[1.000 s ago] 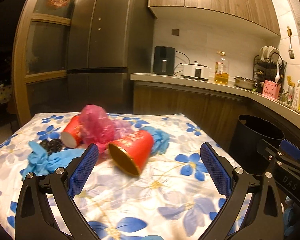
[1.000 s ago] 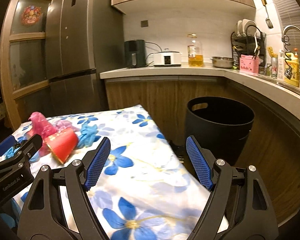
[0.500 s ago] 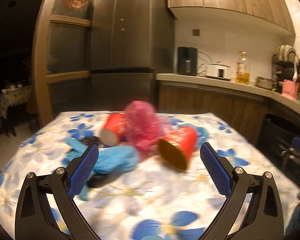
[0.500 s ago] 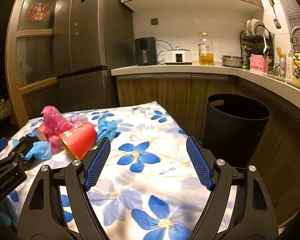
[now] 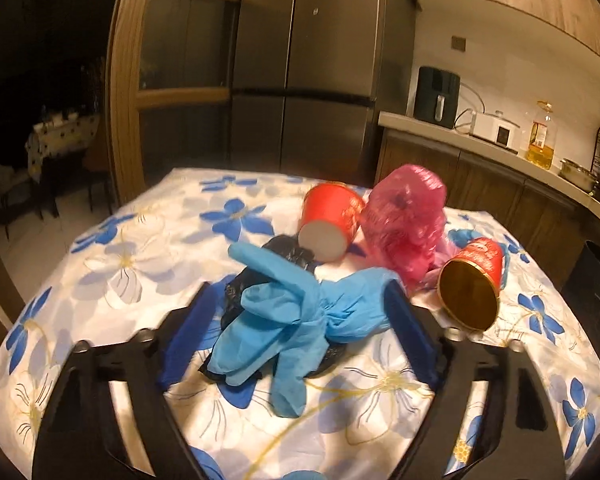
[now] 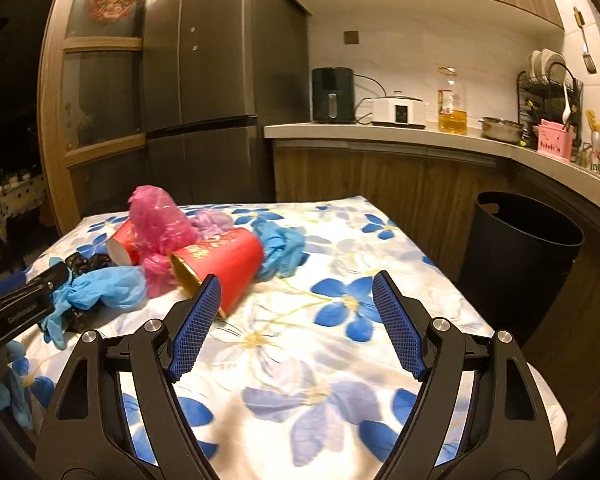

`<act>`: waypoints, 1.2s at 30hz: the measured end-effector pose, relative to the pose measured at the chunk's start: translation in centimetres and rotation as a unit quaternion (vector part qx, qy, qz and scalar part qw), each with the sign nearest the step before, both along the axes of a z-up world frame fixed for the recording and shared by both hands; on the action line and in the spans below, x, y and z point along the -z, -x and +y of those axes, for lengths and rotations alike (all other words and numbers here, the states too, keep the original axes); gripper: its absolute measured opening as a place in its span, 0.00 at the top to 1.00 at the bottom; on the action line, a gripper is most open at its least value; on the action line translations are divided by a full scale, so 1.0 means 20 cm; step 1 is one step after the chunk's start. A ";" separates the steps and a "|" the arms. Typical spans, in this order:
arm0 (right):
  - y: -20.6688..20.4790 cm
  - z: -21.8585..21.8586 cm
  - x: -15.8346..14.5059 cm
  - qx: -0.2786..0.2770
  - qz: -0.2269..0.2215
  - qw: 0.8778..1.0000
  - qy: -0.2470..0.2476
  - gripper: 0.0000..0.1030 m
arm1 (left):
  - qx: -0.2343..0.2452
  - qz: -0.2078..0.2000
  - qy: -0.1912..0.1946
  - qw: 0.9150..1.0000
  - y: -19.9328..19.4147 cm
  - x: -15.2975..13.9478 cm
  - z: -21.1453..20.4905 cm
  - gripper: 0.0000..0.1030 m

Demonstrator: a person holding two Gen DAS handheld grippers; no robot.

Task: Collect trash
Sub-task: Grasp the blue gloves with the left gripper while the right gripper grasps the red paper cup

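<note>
Trash lies in a heap on the flowered tablecloth [image 5: 140, 264]. A crumpled blue glove [image 5: 296, 320] lies on a black plastic bag [image 5: 288, 252]. My left gripper [image 5: 300, 324] is open, its jaws either side of this glove. Behind it are a red paper cup [image 5: 330, 218], a pink plastic bag [image 5: 406, 216] and a second red cup with gold inside [image 5: 472, 280]. My right gripper [image 6: 296, 320] is open and empty above the cloth, just right of the gold-lined cup [image 6: 220, 266]. Another blue glove [image 6: 280, 250] lies behind that cup.
A black trash bin [image 6: 520, 256] stands on the floor right of the table, below the kitchen counter [image 6: 400, 138]. A dark fridge [image 6: 220, 80] stands behind the table. The table's right edge [image 6: 440, 268] is close to the bin.
My left gripper has moved forward and left, so the blue glove now lies between its jaws. My right gripper has swung left toward the gold-lined cup. Both stay open.
</note>
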State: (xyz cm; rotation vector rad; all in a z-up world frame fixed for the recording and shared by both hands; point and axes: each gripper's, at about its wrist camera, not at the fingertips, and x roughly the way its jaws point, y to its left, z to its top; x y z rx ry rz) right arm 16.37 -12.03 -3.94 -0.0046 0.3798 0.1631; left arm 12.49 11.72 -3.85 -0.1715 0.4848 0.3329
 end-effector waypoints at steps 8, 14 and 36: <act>-0.05 0.13 0.04 -0.012 0.007 1.000 0.013 0.25 | 0.008 0.044 0.033 0.998 -0.07 0.08 0.06 0.75; -0.09 0.19 0.10 -0.020 0.023 0.999 0.023 0.25 | 0.030 0.010 0.031 0.999 0.04 0.02 0.04 0.88; -0.32 0.34 0.19 -0.029 0.077 0.995 0.056 0.71 | 0.066 -0.068 0.069 0.993 0.22 -0.09 0.04 0.92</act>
